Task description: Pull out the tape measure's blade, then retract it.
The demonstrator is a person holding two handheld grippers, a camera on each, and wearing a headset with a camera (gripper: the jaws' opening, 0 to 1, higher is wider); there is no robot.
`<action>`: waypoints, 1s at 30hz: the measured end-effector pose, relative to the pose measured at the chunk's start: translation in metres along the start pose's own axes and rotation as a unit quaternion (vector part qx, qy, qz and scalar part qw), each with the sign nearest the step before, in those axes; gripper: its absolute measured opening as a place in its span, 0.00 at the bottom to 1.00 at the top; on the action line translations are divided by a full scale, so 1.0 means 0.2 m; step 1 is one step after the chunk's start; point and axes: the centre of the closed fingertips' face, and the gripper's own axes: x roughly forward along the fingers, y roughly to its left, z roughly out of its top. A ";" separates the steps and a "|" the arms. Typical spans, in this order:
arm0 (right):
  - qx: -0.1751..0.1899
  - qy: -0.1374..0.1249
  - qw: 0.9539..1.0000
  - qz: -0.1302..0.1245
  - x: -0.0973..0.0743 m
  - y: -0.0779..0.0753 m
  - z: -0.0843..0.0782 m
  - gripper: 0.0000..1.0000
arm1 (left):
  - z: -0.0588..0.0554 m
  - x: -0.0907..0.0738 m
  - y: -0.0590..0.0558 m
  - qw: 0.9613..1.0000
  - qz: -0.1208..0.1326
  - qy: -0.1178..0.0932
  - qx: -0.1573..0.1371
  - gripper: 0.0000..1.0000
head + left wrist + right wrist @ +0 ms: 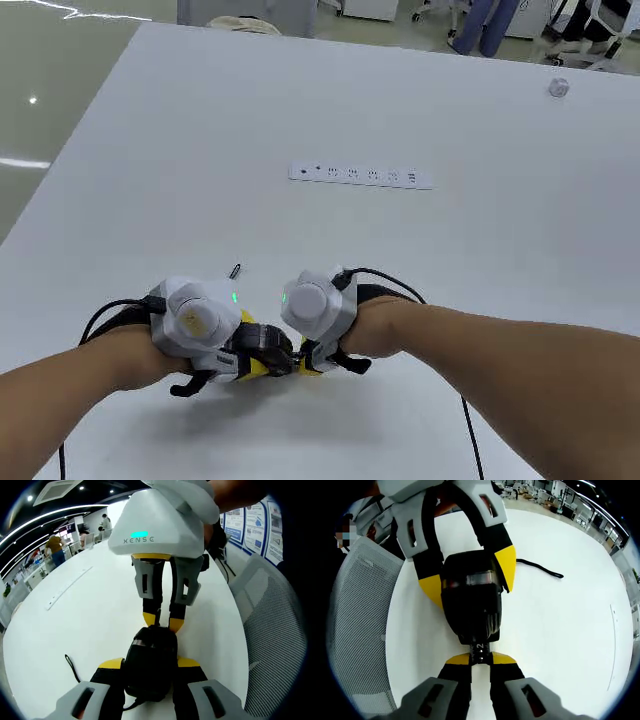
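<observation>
Right gripper view is the useful one: the right gripper (481, 658) is pinched on the printed steel blade (480, 649), which is barely out of the chunky black tape measure (470, 600). You can read a 2 on it. Left gripper view has the left gripper (150, 662) clamped around the case, with the blade hidden behind it. In the head view it all sits low on the white table (300, 110), the tape mostly buried under both grippers.

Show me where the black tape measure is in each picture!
Head view: tape measure low centre, between left gripper and right gripper.
Left gripper view: tape measure bottom centre, in own jaws.
Right gripper view: tape measure centre, blade pinched below.
Shared landmark: white power strip.
</observation>
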 end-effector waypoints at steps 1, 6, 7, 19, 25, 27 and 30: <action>0.000 0.000 1.000 0.000 0.00 0.00 0.00 0.12 | 0.00 0.00 0.00 1.000 0.000 0.000 0.001 0.33; 0.000 0.002 1.000 -0.001 -0.01 0.00 -0.02 0.12 | 0.00 0.00 0.00 1.000 -0.002 -0.002 0.002 0.33; 0.001 0.002 1.000 -0.001 -0.01 0.00 -0.02 0.12 | 0.00 0.00 0.00 1.000 -0.002 -0.002 0.002 0.34; 0.006 0.002 1.000 -0.003 -0.02 0.00 -0.05 0.12 | 0.00 0.00 0.00 1.000 -0.006 0.000 0.005 0.33; 0.011 0.001 1.000 -0.006 -0.03 0.00 -0.06 0.12 | 0.00 0.00 0.00 1.000 -0.008 -0.001 0.002 0.33; 0.012 0.000 1.000 -0.006 -0.03 0.00 -0.07 0.12 | 0.00 0.00 0.00 1.000 -0.009 0.000 0.002 0.33; 0.013 0.001 1.000 -0.005 -0.04 0.00 -0.08 0.12 | 0.00 0.00 -0.01 1.000 -0.010 0.001 0.001 0.33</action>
